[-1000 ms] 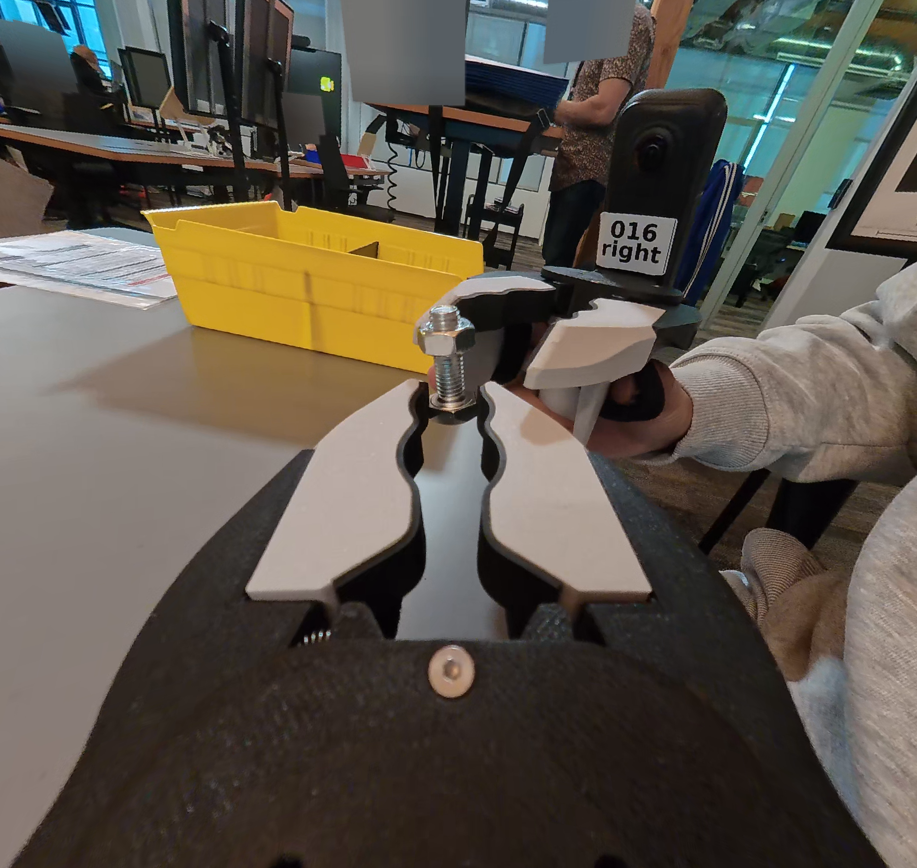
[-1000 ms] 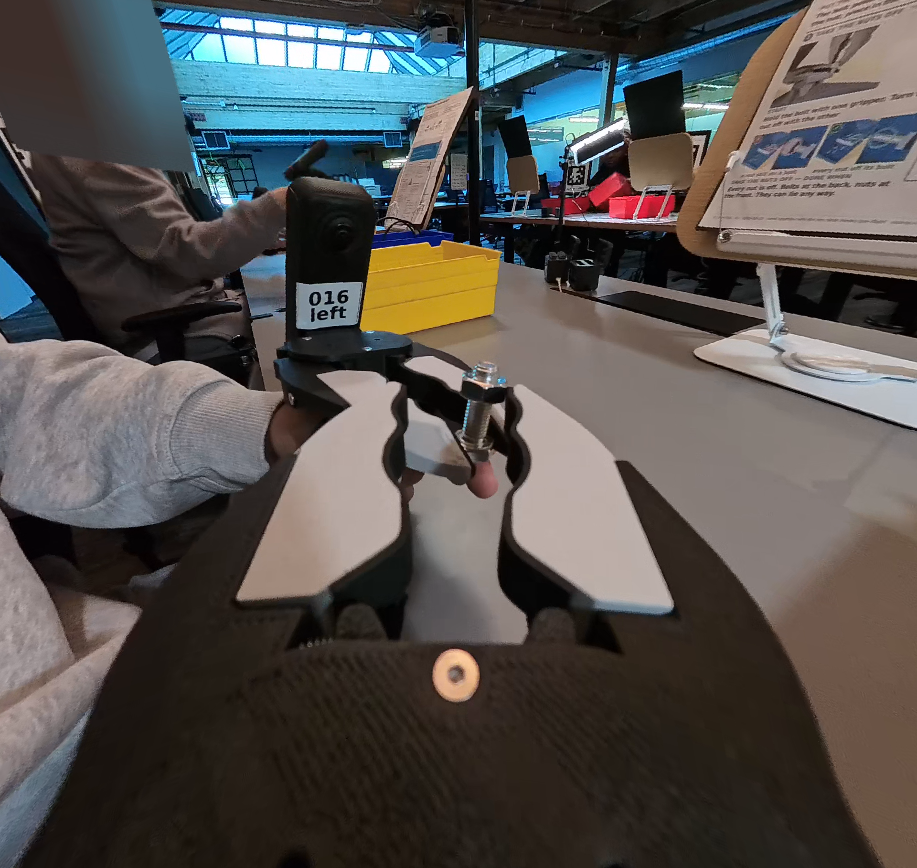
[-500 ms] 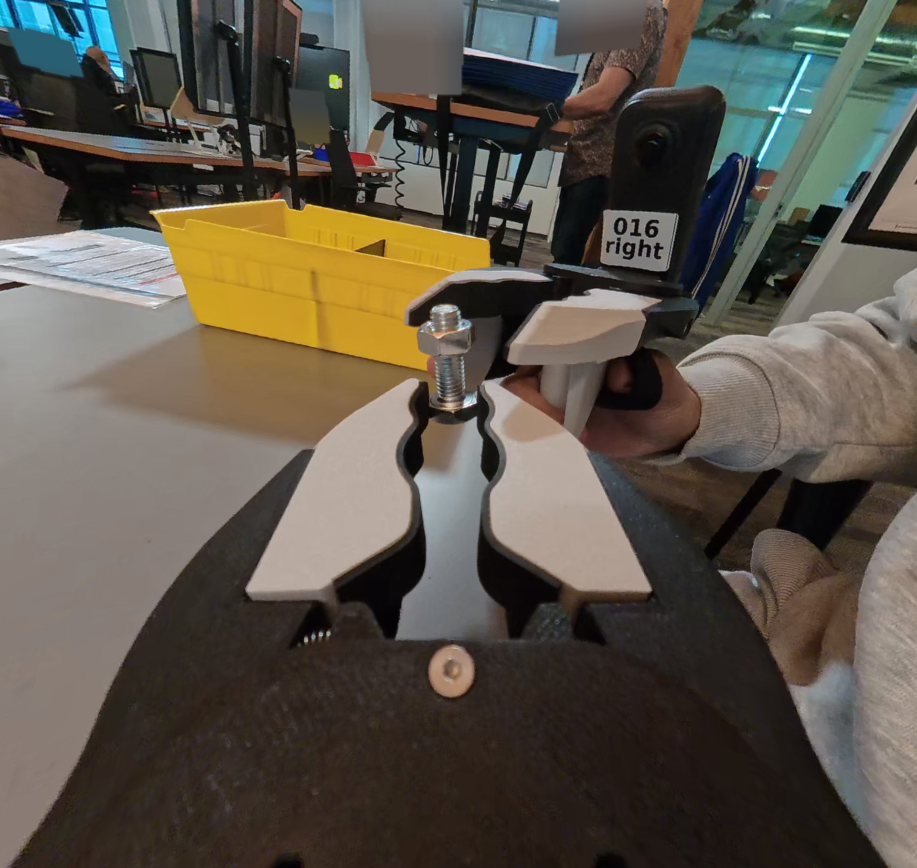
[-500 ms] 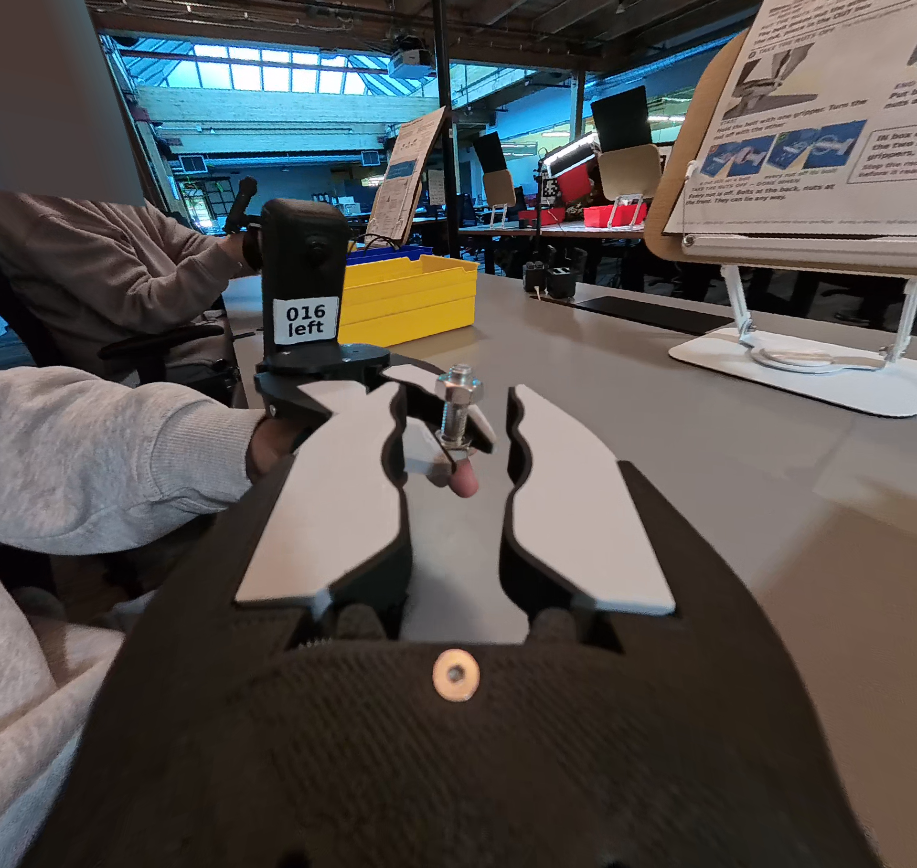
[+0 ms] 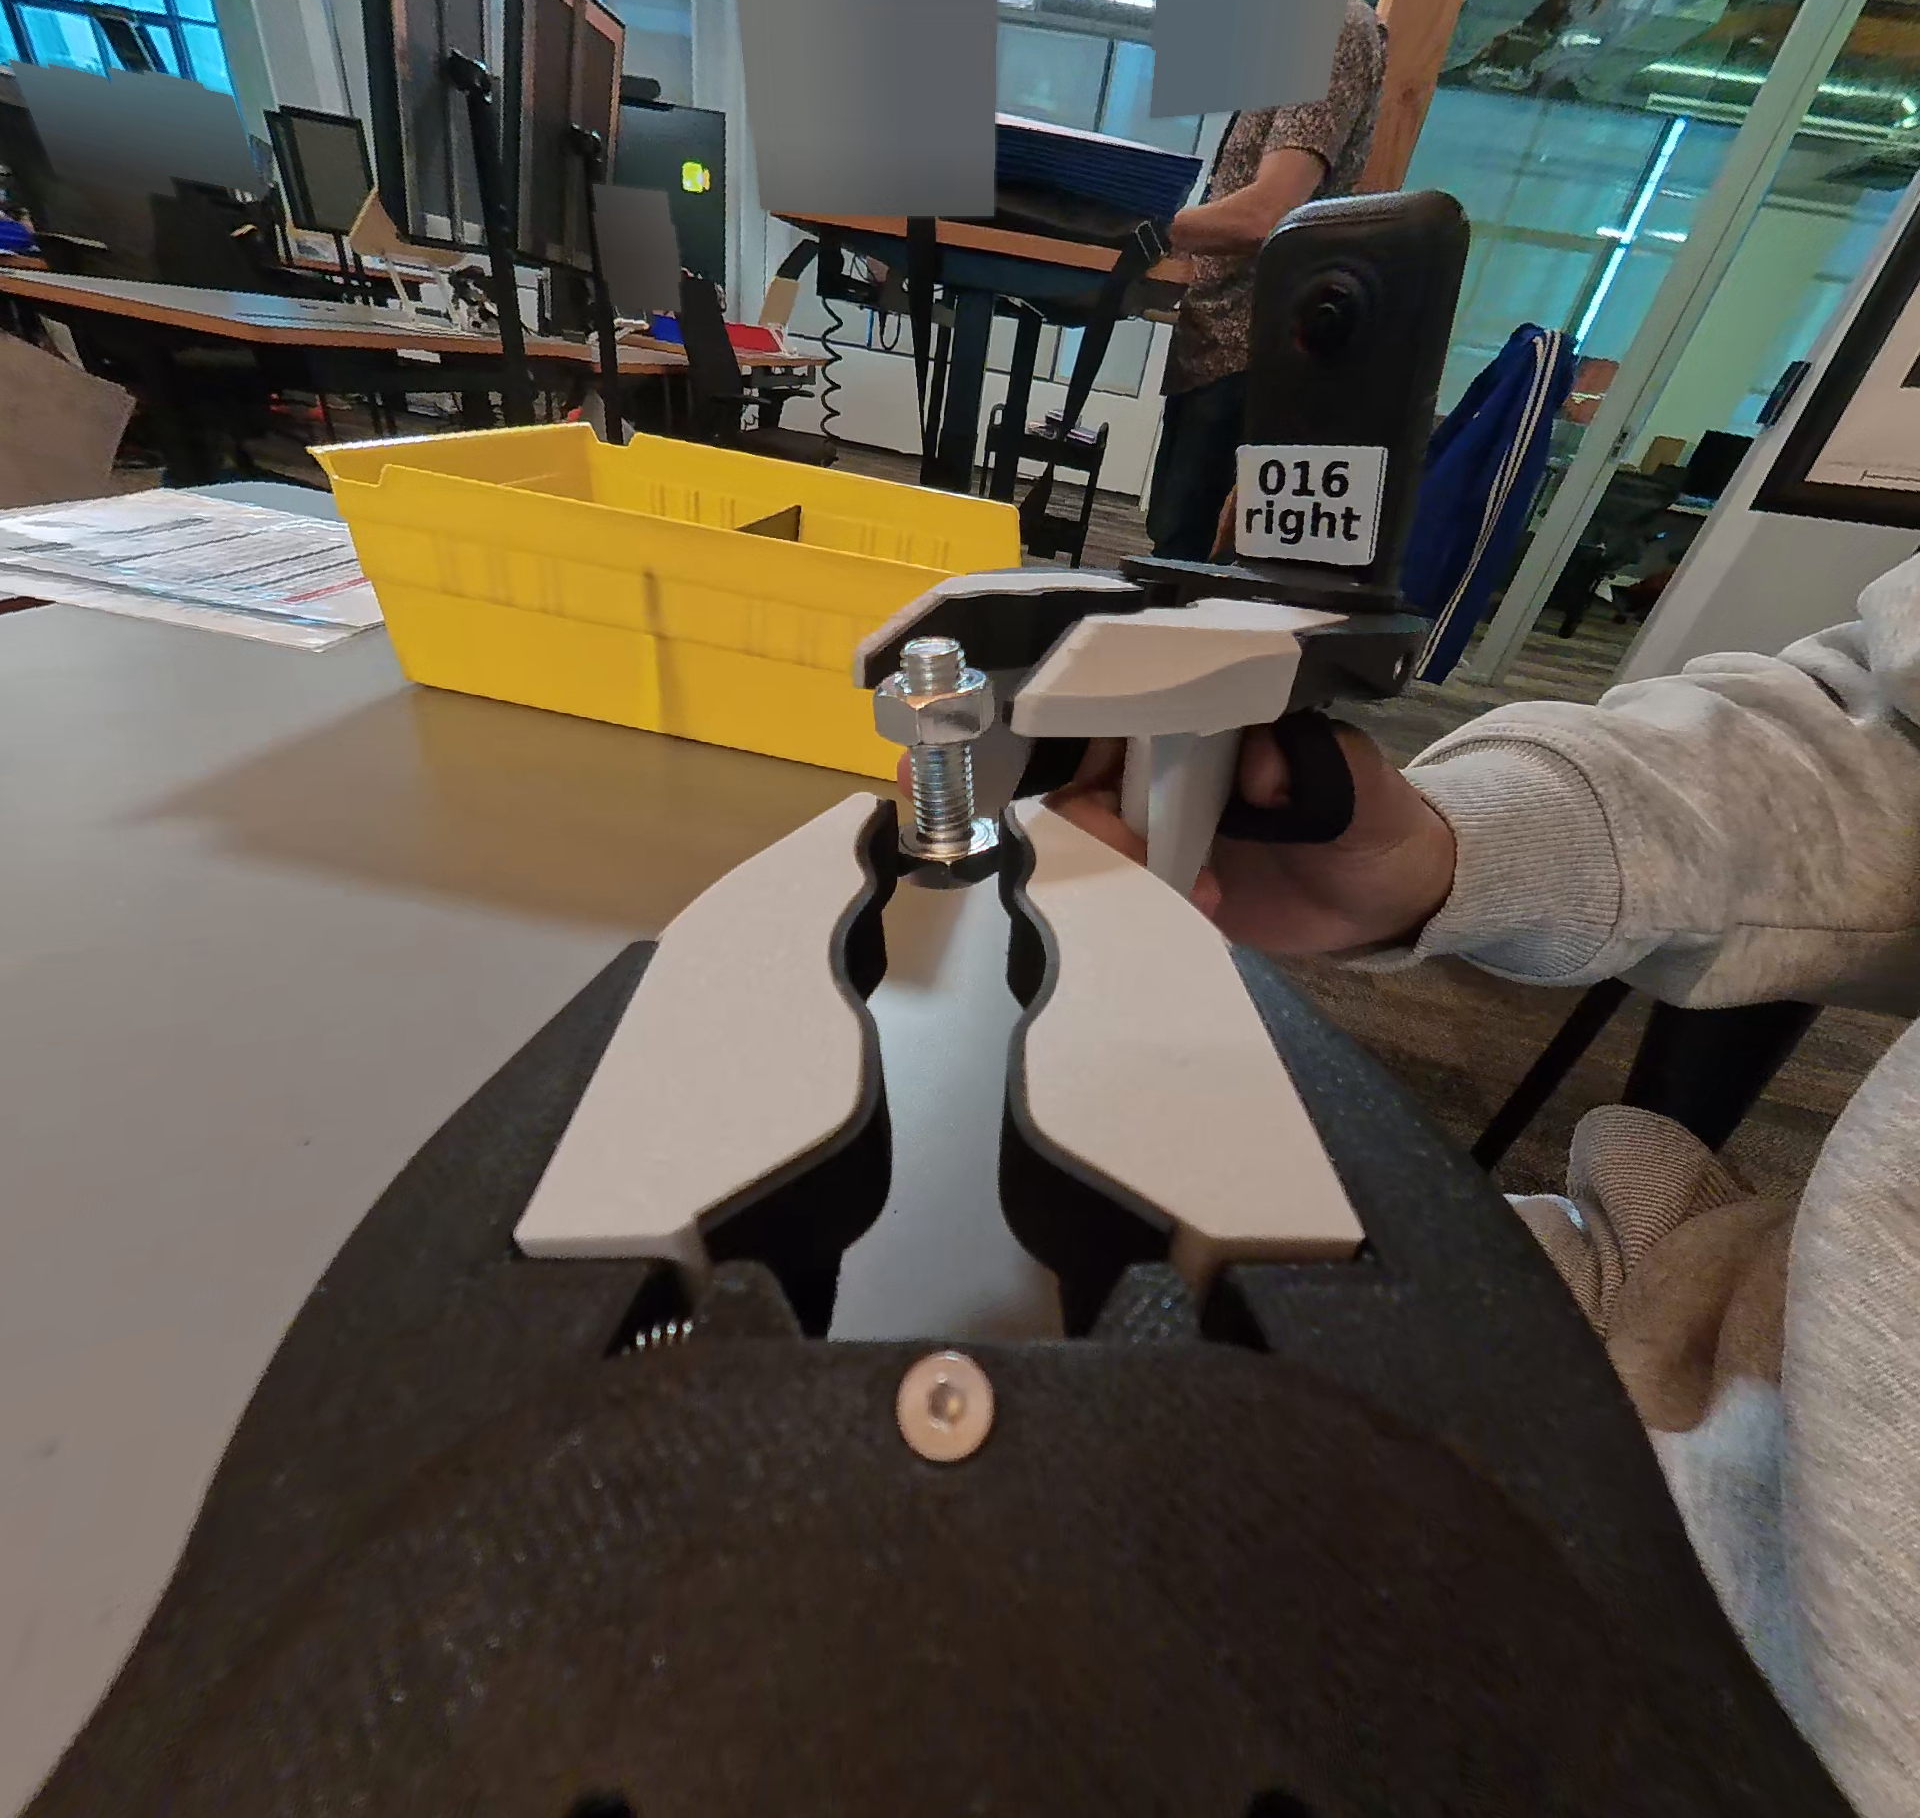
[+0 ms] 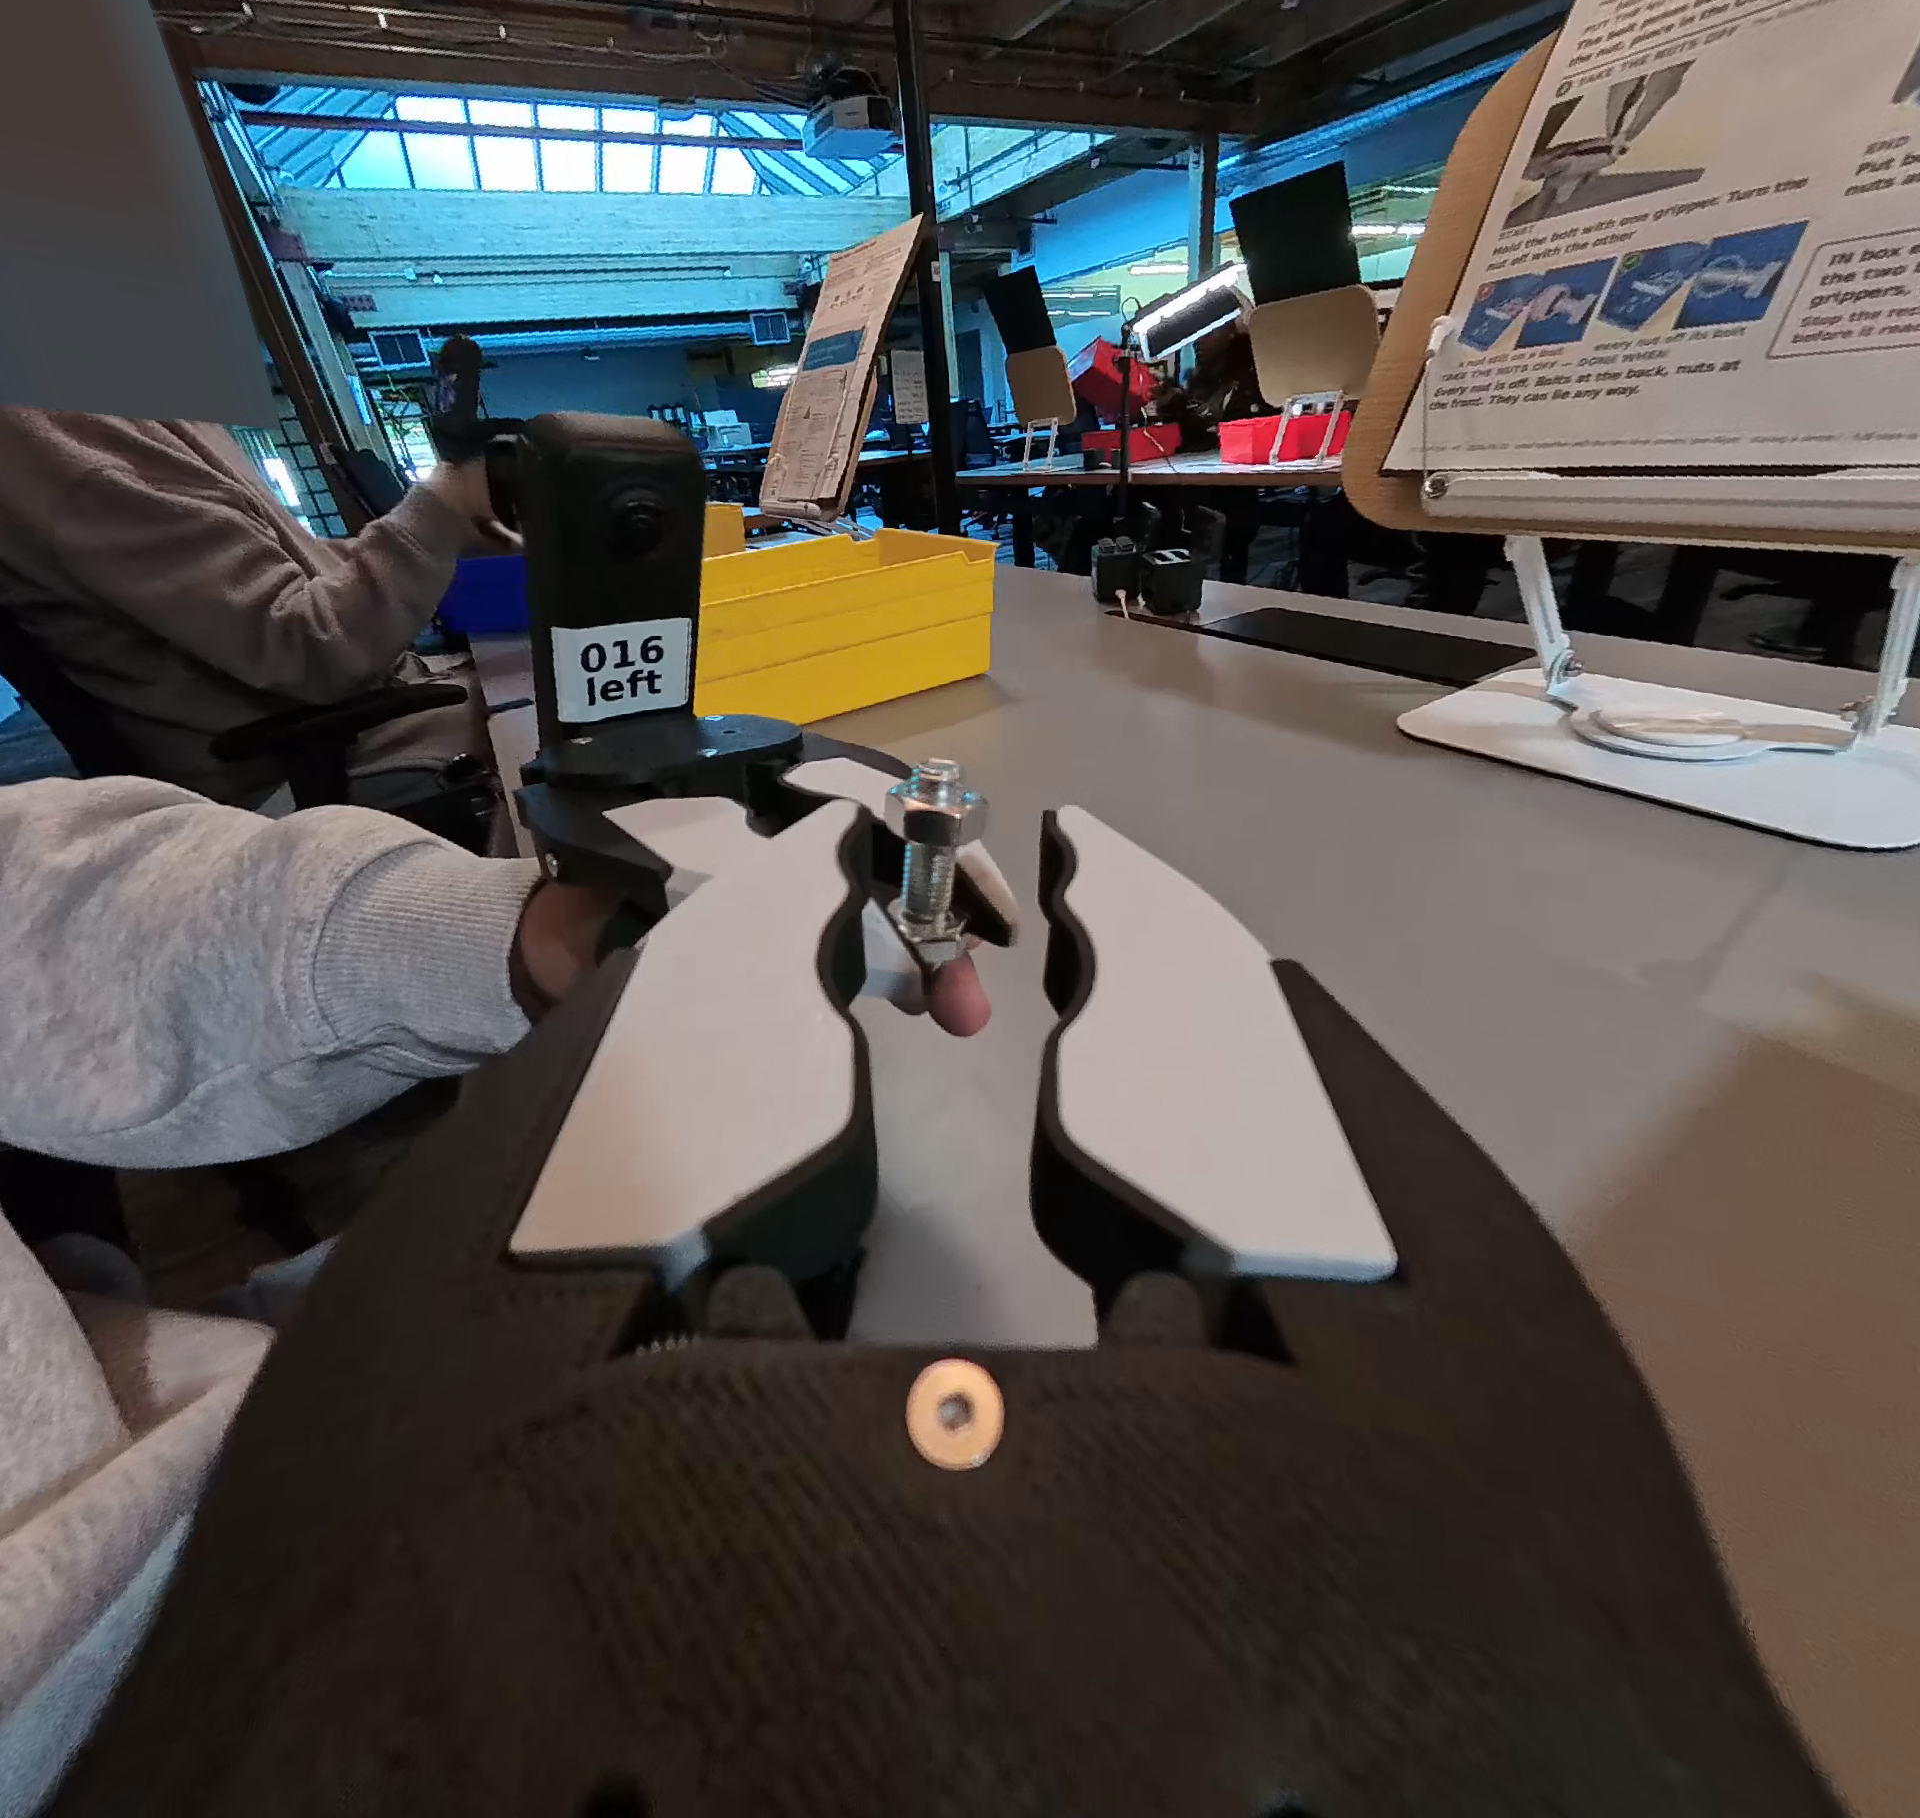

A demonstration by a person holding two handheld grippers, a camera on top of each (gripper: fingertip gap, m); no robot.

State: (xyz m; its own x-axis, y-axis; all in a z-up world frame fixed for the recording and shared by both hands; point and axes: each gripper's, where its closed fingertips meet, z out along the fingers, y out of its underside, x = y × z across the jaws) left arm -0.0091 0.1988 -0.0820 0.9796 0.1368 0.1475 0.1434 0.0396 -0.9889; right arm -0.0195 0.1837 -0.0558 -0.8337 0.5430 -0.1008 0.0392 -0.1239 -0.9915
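A silver bolt (image 5: 938, 792) stands upright with a hex nut (image 5: 933, 710) near its top end. My left gripper (image 5: 940, 838) is shut on the bolt's head and holds it above the grey table (image 5: 260, 937). My right gripper (image 6: 951, 823) is open, with a finger on each side of the nut (image 6: 935, 812) and a gap between them. In the left wrist view the right gripper (image 5: 966, 688) reaches in from the right at nut height. In the right wrist view the left gripper (image 6: 930, 932) comes in from the left, under the bolt (image 6: 928, 880).
A yellow bin (image 5: 644, 615) stands on the table behind the bolt; it also shows in the right wrist view (image 6: 842, 625). Papers (image 5: 177, 553) lie at the far left. A sheet on a white stand (image 6: 1662, 760) is at the right. People work at other desks behind. Both grippers' tips are close together, under 4 cm apart.
The right gripper has levelled out around the bolt. The nut sat against its right finger and is now centred in the gap. The left gripper still holds the bolt.
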